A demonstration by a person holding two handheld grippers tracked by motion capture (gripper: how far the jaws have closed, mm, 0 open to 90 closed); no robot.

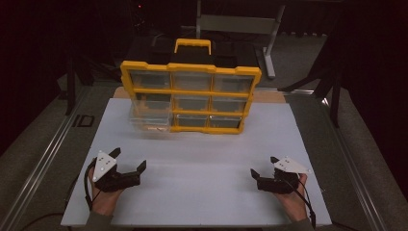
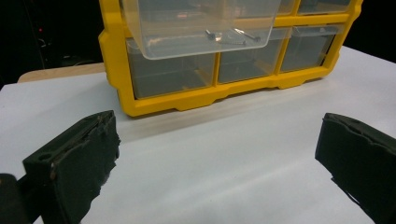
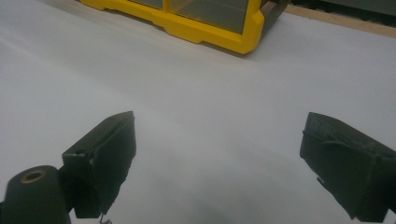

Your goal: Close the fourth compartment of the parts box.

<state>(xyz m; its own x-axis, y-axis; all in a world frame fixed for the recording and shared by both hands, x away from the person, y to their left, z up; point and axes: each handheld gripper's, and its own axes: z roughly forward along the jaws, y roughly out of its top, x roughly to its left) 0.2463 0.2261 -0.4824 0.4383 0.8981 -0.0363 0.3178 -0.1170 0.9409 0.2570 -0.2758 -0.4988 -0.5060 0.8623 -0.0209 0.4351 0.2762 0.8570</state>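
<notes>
A yellow organizer (image 1: 191,92) with clear drawers stands upright at the back middle of the white table (image 1: 202,192). One clear drawer (image 1: 150,118) on its left side is pulled out. In the left gripper view this drawer (image 2: 187,32) holds a few small screws (image 2: 229,36). My left gripper (image 1: 129,159) rests near the front left of the table, open and empty, and its jaws (image 2: 217,135) point at the organizer. My right gripper (image 1: 263,166) sits open near the front right with nothing between its jaws. Past the right gripper (image 3: 219,135) lies the organizer's lower corner (image 3: 205,28).
The organizer carries a yellow handle (image 1: 192,44) on top. A wooden board edge (image 1: 269,95) shows behind the white surface. A metal rail (image 1: 43,159) runs along the table's left side. A table leg (image 1: 272,43) stands in the dark background.
</notes>
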